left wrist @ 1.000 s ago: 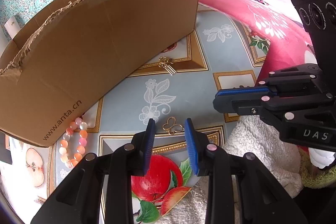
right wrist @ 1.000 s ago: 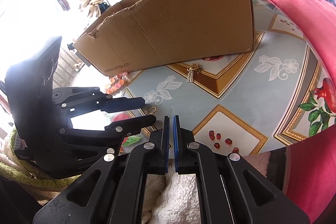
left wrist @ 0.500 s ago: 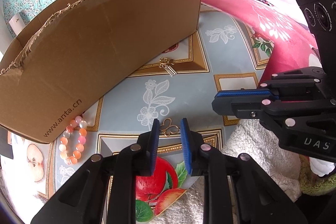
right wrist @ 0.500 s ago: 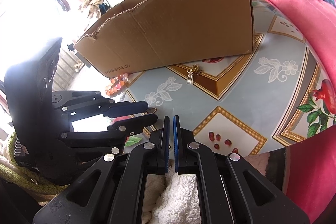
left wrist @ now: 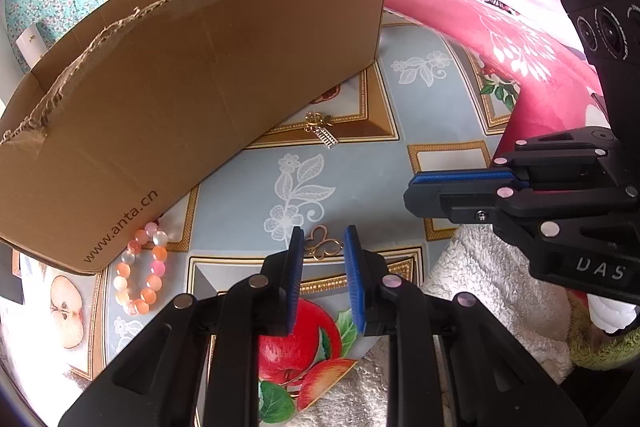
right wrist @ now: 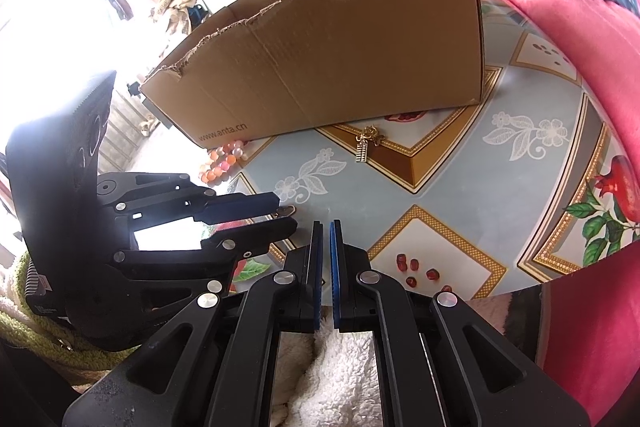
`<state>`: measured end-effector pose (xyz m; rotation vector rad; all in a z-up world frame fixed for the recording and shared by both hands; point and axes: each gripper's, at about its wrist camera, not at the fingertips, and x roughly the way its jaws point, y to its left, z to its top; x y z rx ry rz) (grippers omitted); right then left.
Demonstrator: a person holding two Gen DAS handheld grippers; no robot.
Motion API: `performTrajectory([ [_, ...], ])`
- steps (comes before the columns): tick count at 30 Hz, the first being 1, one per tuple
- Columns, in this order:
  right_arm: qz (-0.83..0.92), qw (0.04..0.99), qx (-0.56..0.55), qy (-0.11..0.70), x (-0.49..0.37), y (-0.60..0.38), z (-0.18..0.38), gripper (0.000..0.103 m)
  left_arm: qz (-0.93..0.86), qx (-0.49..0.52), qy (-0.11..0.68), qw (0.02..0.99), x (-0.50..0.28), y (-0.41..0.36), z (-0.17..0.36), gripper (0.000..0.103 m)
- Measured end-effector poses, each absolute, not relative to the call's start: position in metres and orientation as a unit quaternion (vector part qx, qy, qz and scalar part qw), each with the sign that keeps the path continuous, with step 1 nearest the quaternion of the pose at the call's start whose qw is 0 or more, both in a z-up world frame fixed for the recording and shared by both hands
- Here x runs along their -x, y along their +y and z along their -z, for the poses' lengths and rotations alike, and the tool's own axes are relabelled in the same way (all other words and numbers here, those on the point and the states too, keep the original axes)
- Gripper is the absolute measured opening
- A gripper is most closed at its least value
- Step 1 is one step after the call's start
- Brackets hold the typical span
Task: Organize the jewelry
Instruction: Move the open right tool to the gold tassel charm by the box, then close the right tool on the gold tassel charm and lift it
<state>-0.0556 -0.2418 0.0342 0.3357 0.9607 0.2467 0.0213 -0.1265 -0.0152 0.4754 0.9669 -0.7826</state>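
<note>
Judging from what lies out, we are early: the gold butterfly clip (left wrist: 323,246), the bead bracelet (left wrist: 141,269) and the gold charm (left wrist: 321,129) all sit on the counter (left wrist: 404,99) outside the cardboard box (left wrist: 200,99). Our left tool (left wrist: 320,247) has just been closing around the clip, which lies between its jaws, though we cannot tell if the pads press it. Our right tool (right wrist: 325,231) is clenched on nothing. The box's inside is hidden from us.
</note>
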Motion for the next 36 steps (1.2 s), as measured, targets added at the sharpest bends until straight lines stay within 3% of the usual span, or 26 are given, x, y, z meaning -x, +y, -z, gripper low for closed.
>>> performTrajectory([
  [32, -0.084, 0.895, -0.097, 0.426, 0.002, -0.236, -0.035, 0.005, 0.344, -0.153, 0.415, 0.828, -0.044, -0.086, -0.007, 0.02],
  [36, -0.077, 0.893, -0.079, 0.437, -0.001, -0.231, -0.029, 0.014, 0.346, -0.143, 0.418, 0.828, -0.047, -0.083, -0.004, 0.02],
])
